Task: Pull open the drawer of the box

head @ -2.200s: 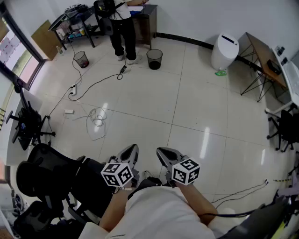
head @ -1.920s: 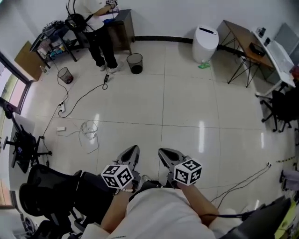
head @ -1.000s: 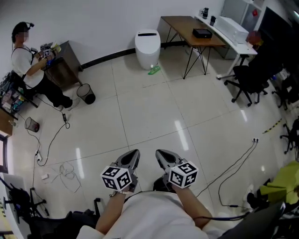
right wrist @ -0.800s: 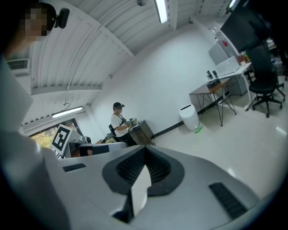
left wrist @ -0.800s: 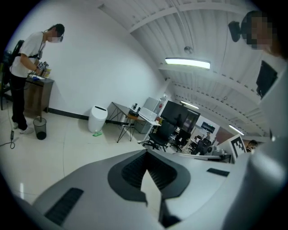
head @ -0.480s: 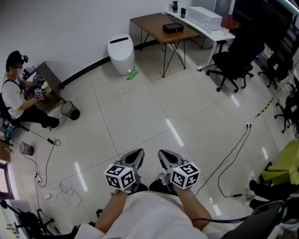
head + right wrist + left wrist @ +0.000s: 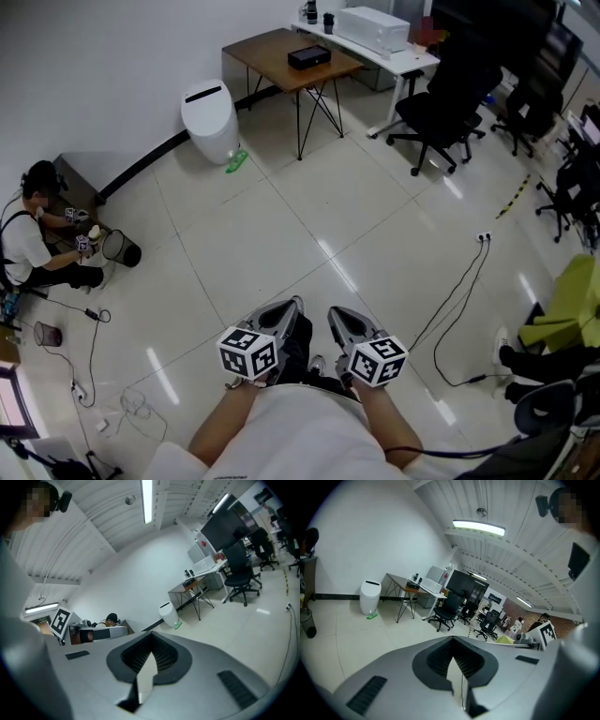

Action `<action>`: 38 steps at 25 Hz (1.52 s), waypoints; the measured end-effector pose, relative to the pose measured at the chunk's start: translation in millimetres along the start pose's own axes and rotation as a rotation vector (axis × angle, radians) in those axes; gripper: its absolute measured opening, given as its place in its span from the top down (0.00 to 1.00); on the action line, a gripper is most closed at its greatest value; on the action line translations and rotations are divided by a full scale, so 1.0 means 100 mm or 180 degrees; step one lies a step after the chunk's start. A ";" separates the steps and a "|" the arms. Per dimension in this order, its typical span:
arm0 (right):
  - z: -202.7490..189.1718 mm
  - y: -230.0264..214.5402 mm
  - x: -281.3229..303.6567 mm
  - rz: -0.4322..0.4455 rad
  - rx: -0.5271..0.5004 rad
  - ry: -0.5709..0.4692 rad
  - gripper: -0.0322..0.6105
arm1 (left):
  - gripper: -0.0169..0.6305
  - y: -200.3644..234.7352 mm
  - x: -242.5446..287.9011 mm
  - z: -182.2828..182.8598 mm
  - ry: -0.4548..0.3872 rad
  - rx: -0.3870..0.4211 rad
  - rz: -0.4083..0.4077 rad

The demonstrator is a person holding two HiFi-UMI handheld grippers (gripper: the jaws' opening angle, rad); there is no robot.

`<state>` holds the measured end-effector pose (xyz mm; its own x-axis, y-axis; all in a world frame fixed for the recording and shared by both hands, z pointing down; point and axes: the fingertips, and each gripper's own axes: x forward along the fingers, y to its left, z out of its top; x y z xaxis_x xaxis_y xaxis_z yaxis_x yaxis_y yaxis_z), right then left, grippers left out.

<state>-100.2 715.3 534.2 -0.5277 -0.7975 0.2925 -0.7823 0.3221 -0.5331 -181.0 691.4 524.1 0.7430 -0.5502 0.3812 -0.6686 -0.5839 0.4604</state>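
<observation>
i have both tools held low and close to my body over the white tiled floor [image 7: 281,234], side by side and just apart. the left gripper [image 7: 292,306] is clenched, its ribbed pads meeting at the tips with nothing caught between them, and the right gripper [image 7: 335,315] is clenched the same way, also empty. each carries its marker cube just above my wrists. the only box-like thing i can pick out is a small black box [image 7: 308,57] lying on the wooden table [image 7: 272,49] at the far wall, well apart from both grippers; it is too small here for me to tell whether it has a drawer. a white lidded bin [image 7: 208,121] stands beside the table, with a green scrap [image 7: 235,161] on the floor near its foot. a white desk [image 7: 398,58] bearing a white machine [image 7: 372,28] runs beyond the table, and a black office chair [image 7: 441,98] sits in front of it. a black cable [image 7: 459,305] trails across the tiles to my right. a person [image 7: 28,248] sits low at the far left beside a black wastebasket [image 7: 121,249].
</observation>
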 end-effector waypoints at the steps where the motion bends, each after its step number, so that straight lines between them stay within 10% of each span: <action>1: 0.05 -0.07 0.02 -0.0049 -0.0007 -0.0023 0.97 | 0.97 0.01 0.09 0.04 0.0022 0.0025 -0.0032; 23: 1.78 -0.91 1.80 -0.0427 -0.0071 -0.0357 0.97 | 0.97 1.10 1.71 1.86 0.0064 0.0288 -0.0539; 38: 2.26 -1.36 2.49 -0.0346 -0.0190 -0.0229 0.97 | 0.97 1.50 2.33 2.29 -0.0008 0.0041 -0.0549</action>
<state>-50.5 357.8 500.3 -0.4153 -0.8632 0.2871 -0.8530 0.2599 -0.4525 -115.6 339.0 498.5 0.8467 -0.4426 0.2953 -0.5315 -0.6775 0.5085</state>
